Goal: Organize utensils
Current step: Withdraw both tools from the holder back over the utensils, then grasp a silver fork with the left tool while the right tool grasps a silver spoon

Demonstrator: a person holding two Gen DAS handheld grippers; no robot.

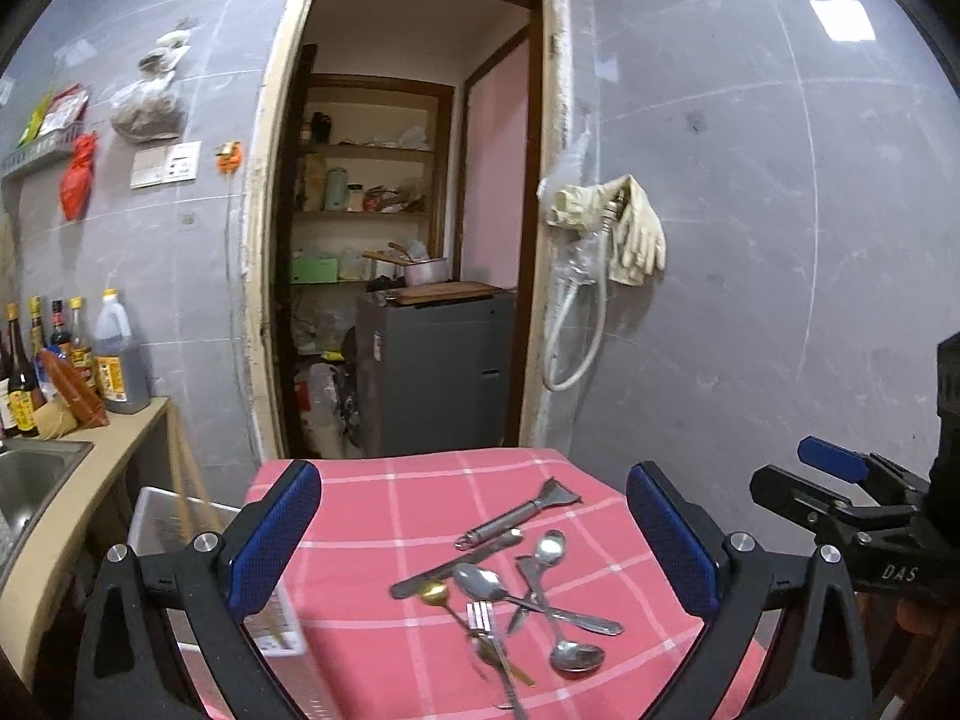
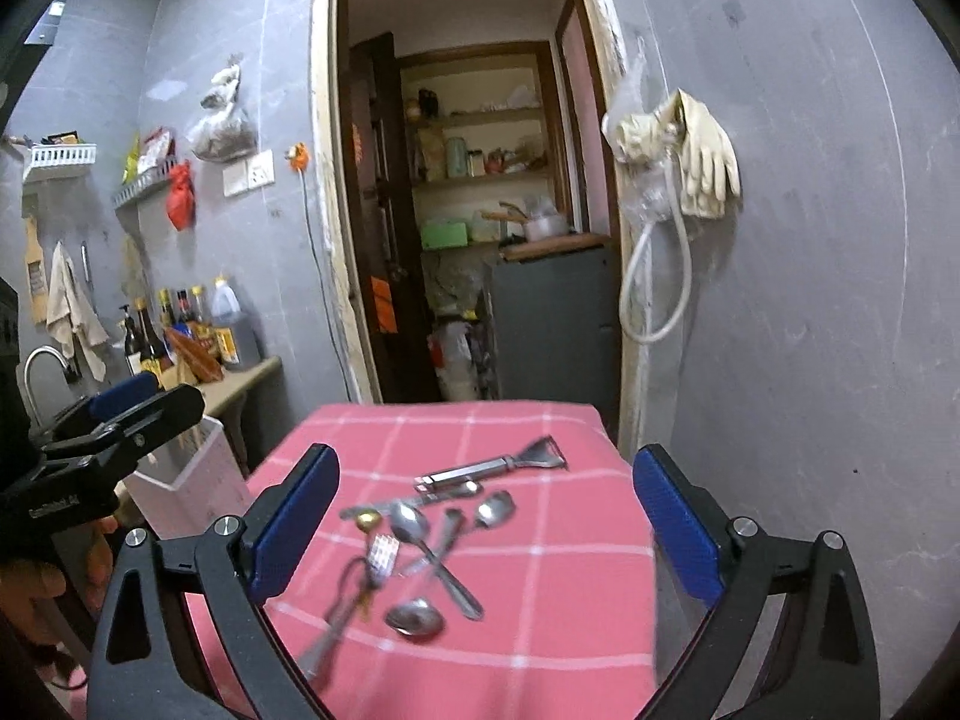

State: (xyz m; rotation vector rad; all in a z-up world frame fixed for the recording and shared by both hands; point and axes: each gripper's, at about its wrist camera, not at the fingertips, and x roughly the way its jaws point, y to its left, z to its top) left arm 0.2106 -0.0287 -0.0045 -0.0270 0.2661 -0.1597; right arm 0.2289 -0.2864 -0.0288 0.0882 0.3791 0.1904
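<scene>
You have shiny metal utensils (image 1: 510,588) lying on a matt pink checked cloth (image 1: 372,540). Your left gripper (image 1: 474,540) has matt black plastic arms, and its pads (image 1: 273,540) are blue and finely textured. Beside the cloth stands a smooth white plastic bin (image 2: 186,480).

Dim indoor light, ceiling-lamp glare on wall (image 1: 840,21) upper right, heavy fisheye bending at edges, utensils (image 2: 414,552) motion-blurred in right view.
</scene>
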